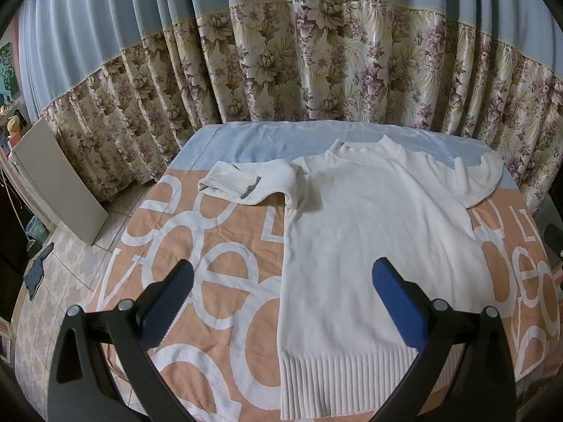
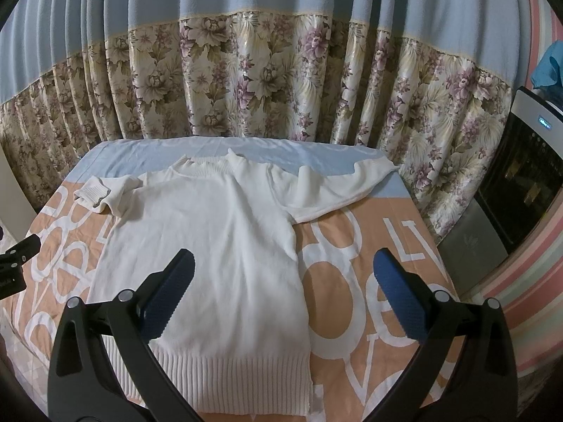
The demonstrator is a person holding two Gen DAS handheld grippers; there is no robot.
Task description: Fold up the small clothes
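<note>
A white knit sweater [image 1: 369,232] lies flat, collar away from me, on a table under an orange, white and blue lettered cloth [image 1: 218,246]. Its left sleeve [image 1: 246,183] is bent back on itself with the ribbed cuff on top. Its right sleeve [image 2: 345,186] stretches toward the far right corner. My left gripper [image 1: 283,285] hovers open over the sweater's lower left edge, holding nothing. Above the lower right edge of the sweater [image 2: 211,246], my right gripper [image 2: 283,277] is open and empty. The left gripper's tip [image 2: 21,249] shows at the far left of the right wrist view.
A floral and blue curtain [image 1: 316,63] hangs right behind the table's far edge. A grey flat panel [image 1: 59,183] leans at the left over tiled floor. A dark appliance [image 2: 524,176] and a grey box [image 2: 471,246] stand close to the table's right side.
</note>
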